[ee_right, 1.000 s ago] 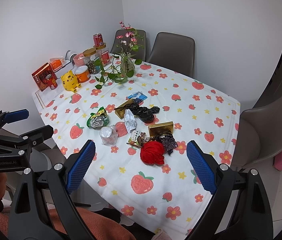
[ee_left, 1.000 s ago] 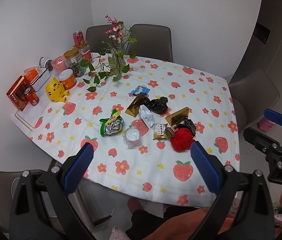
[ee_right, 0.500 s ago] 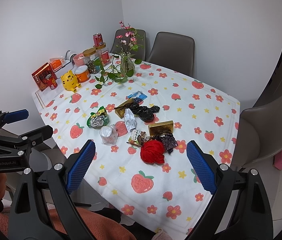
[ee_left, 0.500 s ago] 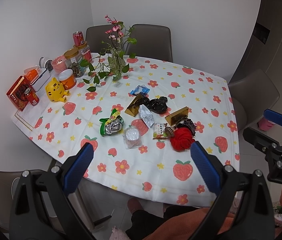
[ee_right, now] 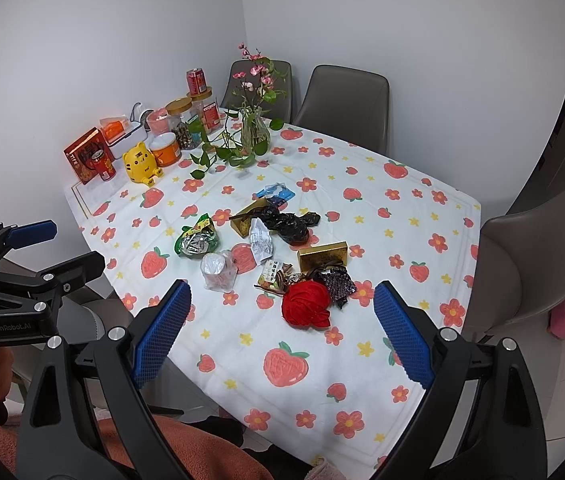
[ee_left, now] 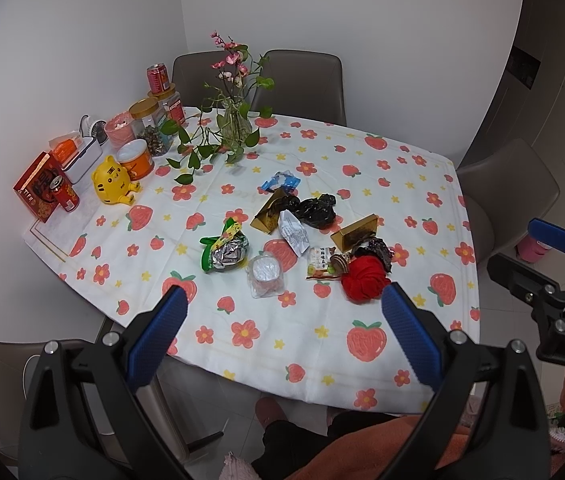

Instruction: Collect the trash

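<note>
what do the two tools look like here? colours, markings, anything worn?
Both tools, left tool and right tool, match: black scissor-style frames with silver bolts and blue ribbed pads. White lettering reads "GenRobot.AI" on the left, "DAS" on the right. An orange-pink garment shows below.

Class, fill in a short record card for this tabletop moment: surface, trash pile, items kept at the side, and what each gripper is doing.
surface: table under a strawberry-print cloth
trash pile: red crumpled wad, black bag, foil snack wrapper, gold box, loosely clustered mid-table
side items: yellow tiger figure, flower vase, jars, cans
left gripper: open, above the near table edge, holding nothing
right gripper: open, holding nothing
</note>
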A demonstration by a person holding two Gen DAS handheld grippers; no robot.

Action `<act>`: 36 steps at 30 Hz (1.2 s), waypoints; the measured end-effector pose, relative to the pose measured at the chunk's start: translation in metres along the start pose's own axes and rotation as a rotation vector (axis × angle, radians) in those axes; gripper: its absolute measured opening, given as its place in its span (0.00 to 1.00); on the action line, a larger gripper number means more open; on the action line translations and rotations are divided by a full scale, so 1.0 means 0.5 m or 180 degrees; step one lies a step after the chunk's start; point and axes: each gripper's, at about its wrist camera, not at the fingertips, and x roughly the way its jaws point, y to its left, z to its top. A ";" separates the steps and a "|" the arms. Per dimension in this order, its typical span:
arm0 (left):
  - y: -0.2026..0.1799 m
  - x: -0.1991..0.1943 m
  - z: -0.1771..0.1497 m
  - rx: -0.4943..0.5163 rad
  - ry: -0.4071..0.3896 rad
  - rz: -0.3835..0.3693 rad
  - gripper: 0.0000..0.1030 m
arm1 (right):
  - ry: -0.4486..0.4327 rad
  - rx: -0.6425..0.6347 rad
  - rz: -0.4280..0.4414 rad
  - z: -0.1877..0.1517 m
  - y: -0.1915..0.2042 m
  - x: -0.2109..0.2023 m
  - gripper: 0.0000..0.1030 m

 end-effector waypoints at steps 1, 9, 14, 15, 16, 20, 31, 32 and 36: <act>0.001 -0.001 0.000 0.0001 -0.0001 -0.0001 0.94 | 0.0000 0.0000 0.0001 0.000 0.000 0.000 0.87; -0.001 0.006 0.023 0.0002 0.0027 -0.0003 0.94 | 0.0002 0.0016 -0.0017 -0.003 -0.006 0.009 0.87; 0.002 0.031 0.037 0.0007 0.0068 0.0001 0.94 | 0.0064 0.0021 -0.0103 -0.006 -0.013 0.041 0.87; 0.003 0.036 0.037 0.0004 0.0084 -0.0012 0.94 | 0.0082 0.0022 -0.0110 -0.007 -0.014 0.049 0.87; 0.004 0.049 0.038 -0.0007 0.0122 -0.0032 0.94 | 0.0111 0.0024 -0.0112 -0.008 -0.012 0.061 0.87; 0.005 0.117 0.028 -0.0004 0.0260 -0.0093 0.94 | 0.0221 0.0010 -0.0133 -0.020 -0.020 0.121 0.87; 0.012 0.312 -0.005 -0.0004 0.0424 0.0020 0.94 | 0.0380 0.0025 -0.0109 -0.065 -0.037 0.310 0.87; 0.014 0.332 -0.009 -0.0016 0.0437 0.0031 0.94 | 0.0383 0.0014 -0.0129 -0.071 -0.038 0.329 0.87; 0.026 0.409 -0.031 -0.0057 0.0477 0.0071 0.94 | 0.0402 -0.0036 -0.0222 -0.097 -0.044 0.408 0.87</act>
